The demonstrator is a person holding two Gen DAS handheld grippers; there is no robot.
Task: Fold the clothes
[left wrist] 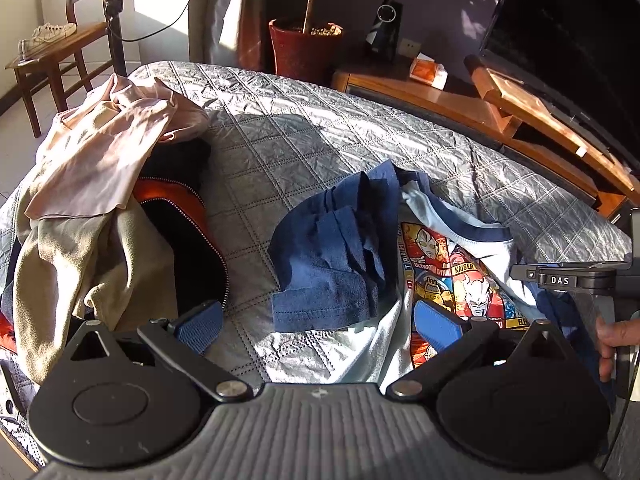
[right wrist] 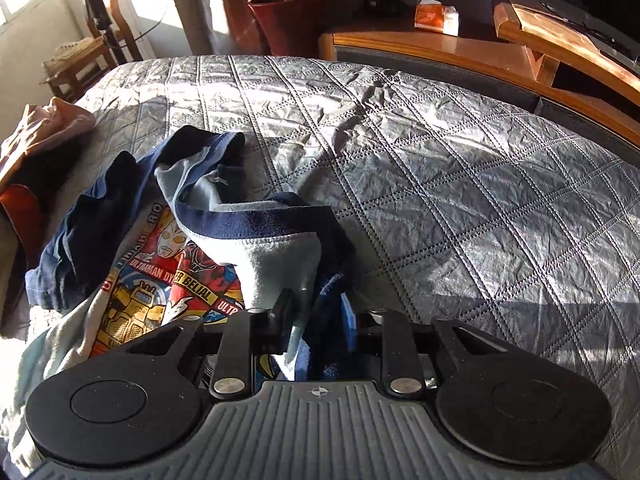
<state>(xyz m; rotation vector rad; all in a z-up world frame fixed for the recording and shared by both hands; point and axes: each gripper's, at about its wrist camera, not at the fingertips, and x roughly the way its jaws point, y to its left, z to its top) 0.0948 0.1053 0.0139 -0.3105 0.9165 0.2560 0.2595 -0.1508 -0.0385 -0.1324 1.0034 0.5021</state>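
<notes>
- Left wrist view: a bed with a grey quilted cover (left wrist: 320,128) fills the middle, sun striping across it. Behind it stand a red plant pot (left wrist: 306,46), a wooden TV stand (left wrist: 472,100) and, far left, a wooden chair (left wrist: 52,64) carrying white sneakers (left wrist: 46,38).
- A heap of clothes (left wrist: 104,184) sits on the bed's left side: pink on top, beige below, something black and orange under that.
- The T-shirt (left wrist: 448,276) lies crumpled right of centre on the cover, pale blue with navy sleeves and collar trim and a bright cartoon print.
- The left gripper (left wrist: 320,324) hovers low over the cover, jaws spread wide, gripping nothing; one blue pad (left wrist: 434,330) sits over the shirt's print.
- Right wrist view: the right gripper (right wrist: 316,326) has its jaws pinched narrow on a bunched fold of the T-shirt (right wrist: 280,264), lifting the collar end.
</notes>
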